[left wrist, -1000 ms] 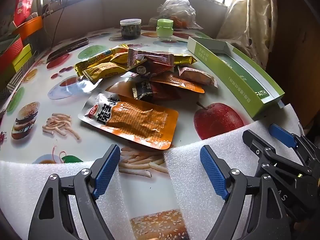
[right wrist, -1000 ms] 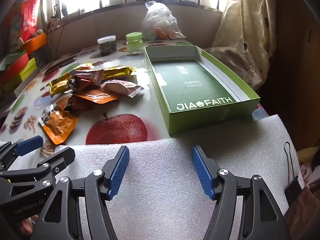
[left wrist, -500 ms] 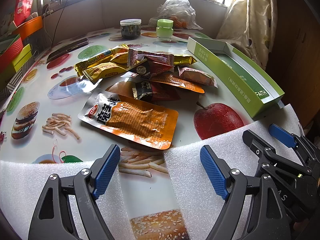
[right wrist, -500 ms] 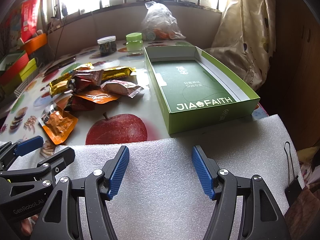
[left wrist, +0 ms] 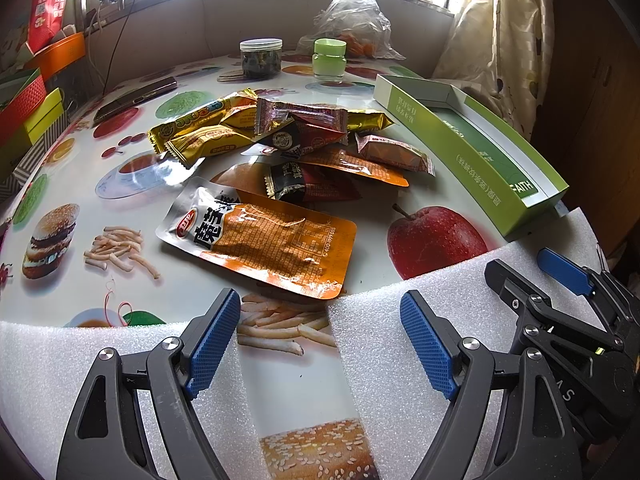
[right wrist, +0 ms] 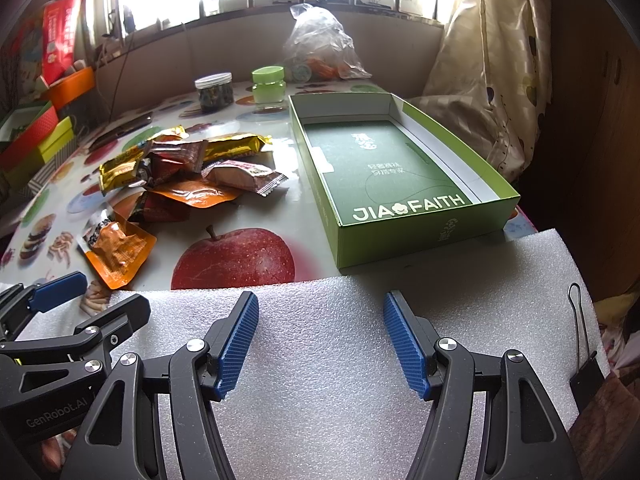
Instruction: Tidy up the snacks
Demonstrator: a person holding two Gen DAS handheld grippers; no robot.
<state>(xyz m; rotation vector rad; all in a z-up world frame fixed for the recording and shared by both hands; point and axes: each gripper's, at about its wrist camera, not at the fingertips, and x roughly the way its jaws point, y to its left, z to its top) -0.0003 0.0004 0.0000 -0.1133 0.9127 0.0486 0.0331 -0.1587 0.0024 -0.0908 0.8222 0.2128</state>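
A pile of snack packets (left wrist: 296,140) lies mid-table; it also shows in the right wrist view (right wrist: 188,172). A large orange packet (left wrist: 260,236) lies nearest my left gripper (left wrist: 320,340), which is open and empty just in front of it. An open green box (right wrist: 396,176) stands on the right, empty; its side shows in the left wrist view (left wrist: 472,160). My right gripper (right wrist: 320,340) is open and empty over white foam (right wrist: 328,360), short of the box. The orange packet also shows in the right wrist view (right wrist: 116,252).
A dark jar (left wrist: 260,58), a green jar (left wrist: 329,60) and a plastic bag (left wrist: 352,24) stand at the back. A phone (left wrist: 136,98) lies at the left. Coloured boxes (left wrist: 28,108) line the left edge. A curtain (right wrist: 492,60) hangs at the right.
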